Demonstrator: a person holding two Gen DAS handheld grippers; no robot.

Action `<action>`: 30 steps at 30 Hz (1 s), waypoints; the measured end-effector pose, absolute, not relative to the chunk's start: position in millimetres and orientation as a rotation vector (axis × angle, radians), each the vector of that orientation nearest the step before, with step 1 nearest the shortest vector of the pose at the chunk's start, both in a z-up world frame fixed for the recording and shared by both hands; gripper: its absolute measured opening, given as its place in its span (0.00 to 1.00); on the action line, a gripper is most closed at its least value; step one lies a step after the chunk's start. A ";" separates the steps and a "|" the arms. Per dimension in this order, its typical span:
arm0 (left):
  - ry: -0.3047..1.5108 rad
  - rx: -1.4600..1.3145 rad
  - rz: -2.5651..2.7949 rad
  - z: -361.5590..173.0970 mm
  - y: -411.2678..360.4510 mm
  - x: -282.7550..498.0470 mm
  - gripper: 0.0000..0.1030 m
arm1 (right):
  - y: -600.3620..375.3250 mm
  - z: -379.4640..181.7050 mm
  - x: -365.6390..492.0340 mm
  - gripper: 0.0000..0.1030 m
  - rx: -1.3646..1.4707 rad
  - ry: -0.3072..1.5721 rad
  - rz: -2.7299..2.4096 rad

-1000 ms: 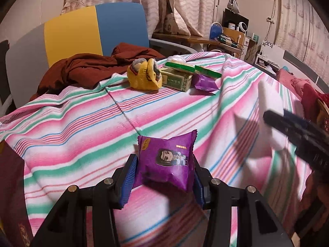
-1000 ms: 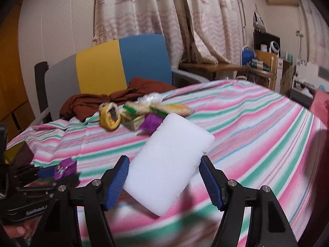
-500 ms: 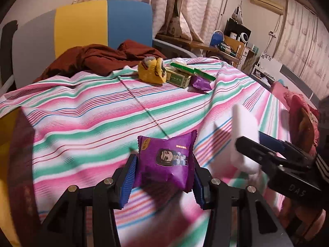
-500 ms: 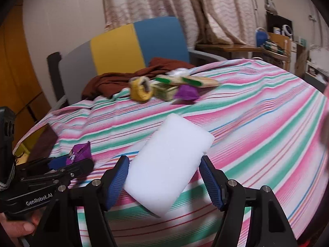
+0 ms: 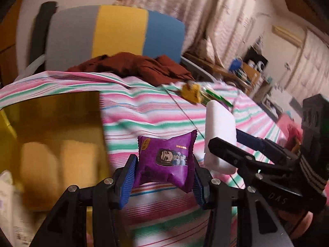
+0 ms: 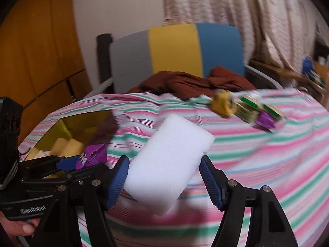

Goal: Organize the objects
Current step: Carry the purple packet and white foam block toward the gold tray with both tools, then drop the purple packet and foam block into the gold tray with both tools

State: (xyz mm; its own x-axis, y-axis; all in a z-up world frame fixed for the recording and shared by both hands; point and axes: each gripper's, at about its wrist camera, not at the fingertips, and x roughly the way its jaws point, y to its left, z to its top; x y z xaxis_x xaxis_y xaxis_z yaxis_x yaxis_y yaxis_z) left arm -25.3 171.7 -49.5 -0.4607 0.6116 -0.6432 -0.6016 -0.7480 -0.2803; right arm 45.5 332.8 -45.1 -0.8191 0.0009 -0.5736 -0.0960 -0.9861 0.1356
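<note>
A purple snack packet with a cartoon face printed on its front stands upright, pinched at both sides and lifted clear of the striped cloth. Beside it a white sponge block (plain, rounded at the corners) is held tilted, one corner low, also off the cloth. A yellow box sits open at the cloth's near left edge, with pale yellow blocks inside. Farther back lie a yellow toy, green-edged packs and a second purple packet, close together.
</note>
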 end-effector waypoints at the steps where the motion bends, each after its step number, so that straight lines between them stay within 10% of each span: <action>1: -0.037 -0.978 2.225 -45.9 160.8 -27.9 0.48 | 327.6 -42.7 42.4 0.68 -0.931 0.239 2.953; 21: -0.202 -1.158 2.503 -42.5 -1.0 -139.5 0.48 | 170.6 -22.0 -85.3 0.70 -1.231 0.101 3.205; 30: -0.242 -1.260 2.603 -54.4 -29.6 -164.1 0.63 | 142.8 -50.1 -138.4 0.90 -1.441 0.258 3.129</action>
